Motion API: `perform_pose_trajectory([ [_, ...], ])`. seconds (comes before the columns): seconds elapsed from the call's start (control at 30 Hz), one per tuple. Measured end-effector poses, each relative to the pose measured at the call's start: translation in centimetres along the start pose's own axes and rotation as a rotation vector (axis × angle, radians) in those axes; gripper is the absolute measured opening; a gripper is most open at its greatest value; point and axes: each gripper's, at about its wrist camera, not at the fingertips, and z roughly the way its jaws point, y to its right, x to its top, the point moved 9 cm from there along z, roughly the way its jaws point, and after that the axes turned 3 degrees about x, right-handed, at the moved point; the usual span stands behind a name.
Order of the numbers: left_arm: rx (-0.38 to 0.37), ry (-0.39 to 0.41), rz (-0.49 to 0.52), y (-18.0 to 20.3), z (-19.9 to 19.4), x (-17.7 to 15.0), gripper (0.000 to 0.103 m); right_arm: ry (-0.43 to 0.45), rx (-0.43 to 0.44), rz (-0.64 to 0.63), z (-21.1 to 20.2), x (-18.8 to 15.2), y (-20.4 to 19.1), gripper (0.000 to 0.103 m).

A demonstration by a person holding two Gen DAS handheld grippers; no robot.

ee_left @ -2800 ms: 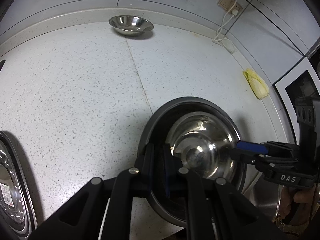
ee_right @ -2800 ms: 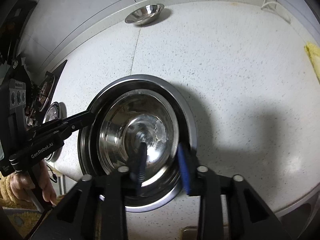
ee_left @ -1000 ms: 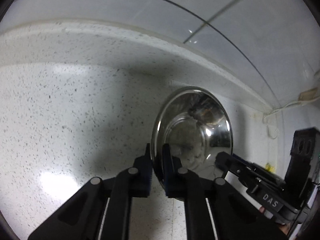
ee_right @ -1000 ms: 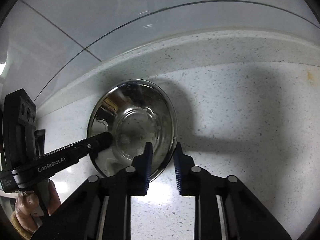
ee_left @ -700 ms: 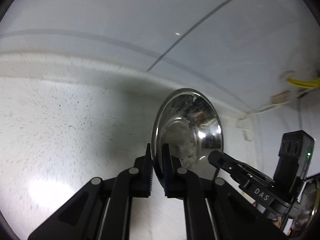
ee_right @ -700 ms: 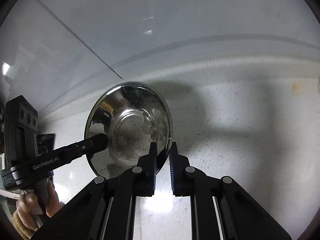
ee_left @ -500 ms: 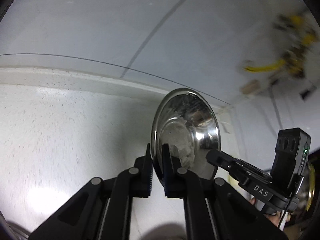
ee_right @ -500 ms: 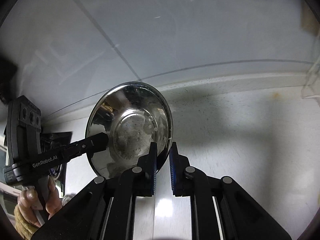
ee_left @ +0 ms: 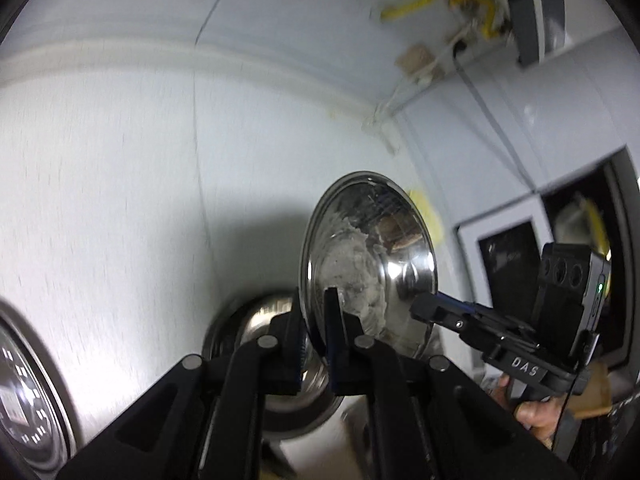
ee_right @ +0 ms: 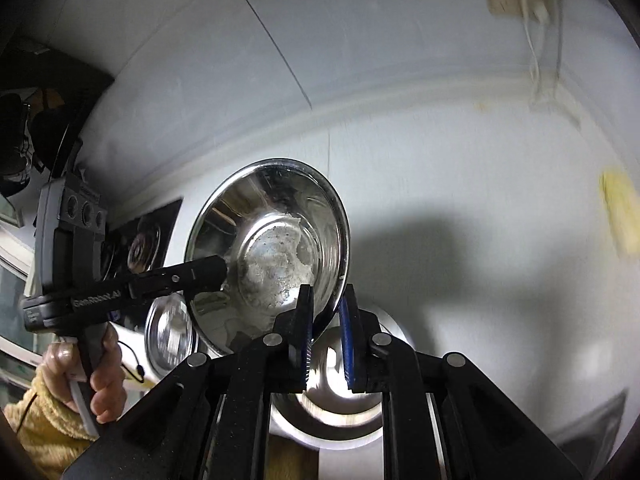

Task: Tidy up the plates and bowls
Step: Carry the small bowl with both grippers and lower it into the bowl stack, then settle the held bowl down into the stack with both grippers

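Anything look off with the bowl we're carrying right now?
Yes. The steel bowl, pinched at opposite rim edges by the left gripper and right gripper, has a grey-white crusty patch on its inside bottom. It looks like dried residue, so the bowl may be unwashed.

Glossy steel bowl [ee_left: 368, 264], smeared inside; matt speckled stone countertop [ee_left: 120, 184].

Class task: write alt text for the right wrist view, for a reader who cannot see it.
Both grippers pinch opposite rims of a small steel bowl held above the white counter: right gripper in the foreground, left gripper from the left. A larger plate-and-bowl stack lies beneath.
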Motion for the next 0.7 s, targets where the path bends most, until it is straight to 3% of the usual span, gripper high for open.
perform_pose_trajectory([
  [0.17,0.055,-0.107,-0.02,-1.6,4.1,-4.3,0.008,-0.094,0.028,0.095,3.8,-4.2,3.4,0.012],
  [0.33,0.116,-0.148,-0.006,-2.7,6.9,-6.3,0.008,-0.144,0.013,0.116,6.8,-5.0,4.4,0.012],
  [0.43,0.131,-0.169,-0.033,-3.4,8.2,-6.7,0.008,-0.169,0.012,0.121,8.7,-5.4,2.9,0.012],
  [0.7,0.143,-0.173,-0.029,-2.7,10.7,-5.9,0.008,-0.194,0.014,0.135,8.6,-6.9,4.8,0.012],
])
